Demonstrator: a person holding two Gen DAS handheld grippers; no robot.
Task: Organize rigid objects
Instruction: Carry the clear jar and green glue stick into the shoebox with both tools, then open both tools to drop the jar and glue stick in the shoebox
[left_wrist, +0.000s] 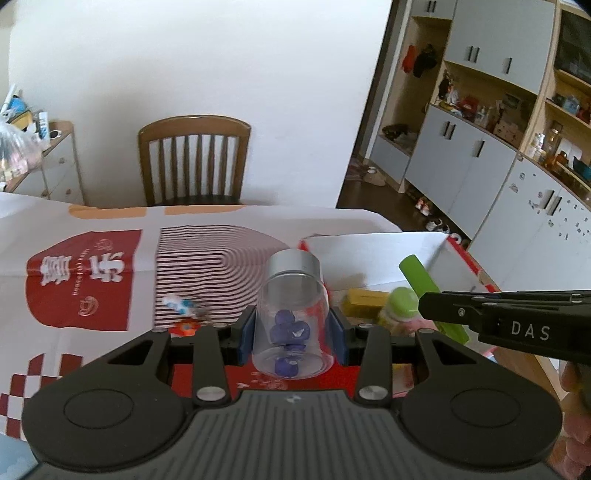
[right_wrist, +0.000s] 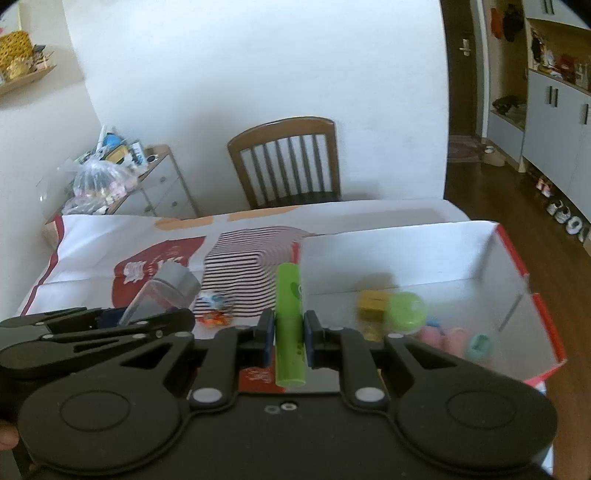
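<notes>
In the left wrist view my left gripper (left_wrist: 293, 332) is shut on a clear jar (left_wrist: 291, 310) with a silver lid and several purple pieces inside, held above the patterned tablecloth (left_wrist: 85, 280). My right gripper (right_wrist: 290, 332) is shut on a lime-green tube (right_wrist: 289, 314) that sticks out forward between the blue pads. Both grippers hang side by side next to a white box with a red rim (right_wrist: 406, 254). From the right wrist view the left gripper (right_wrist: 92, 332) and its jar (right_wrist: 162, 291) show at the left.
Lying in the box are a yellow packet (right_wrist: 373, 302), a green-lidded jar (right_wrist: 406, 308), pink items (right_wrist: 443, 338) and a teal piece (right_wrist: 478, 345). Two small toys (right_wrist: 216, 308) lie on the cloth. A wooden chair (right_wrist: 291, 162) stands behind the table.
</notes>
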